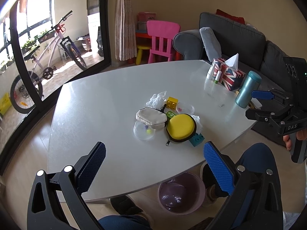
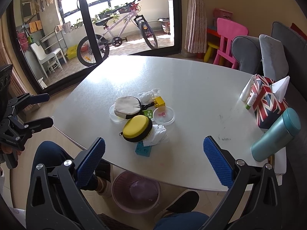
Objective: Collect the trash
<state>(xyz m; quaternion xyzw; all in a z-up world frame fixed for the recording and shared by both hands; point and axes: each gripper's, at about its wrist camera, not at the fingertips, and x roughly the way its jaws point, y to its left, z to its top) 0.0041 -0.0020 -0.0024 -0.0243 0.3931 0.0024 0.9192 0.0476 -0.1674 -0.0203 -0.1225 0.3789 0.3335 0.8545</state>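
Two crumpled white tissues lie in a cluster on the white table (image 1: 107,103): one (image 1: 156,99) behind a beige pouch (image 1: 151,117), one (image 1: 197,121) beside a yellow round case (image 1: 181,127). In the right wrist view they show as the far tissue (image 2: 147,94) and the near tissue (image 2: 158,135). A pink bin (image 1: 180,192) stands on the floor under the table's near edge, also in the right wrist view (image 2: 135,191). My left gripper (image 1: 154,163) is open and empty above the near edge. My right gripper (image 2: 153,159) is open and empty, and also shows in the left wrist view (image 1: 255,105).
The cluster also holds a yellow brick (image 1: 171,102), a teal brick (image 1: 196,139), a green item (image 1: 170,114) and two clear dishes (image 1: 144,131) (image 2: 164,116). A flag tissue box (image 2: 266,99), small bottles (image 2: 247,94) and a teal flask (image 2: 276,136) stand at right. My knees and shoes flank the bin.
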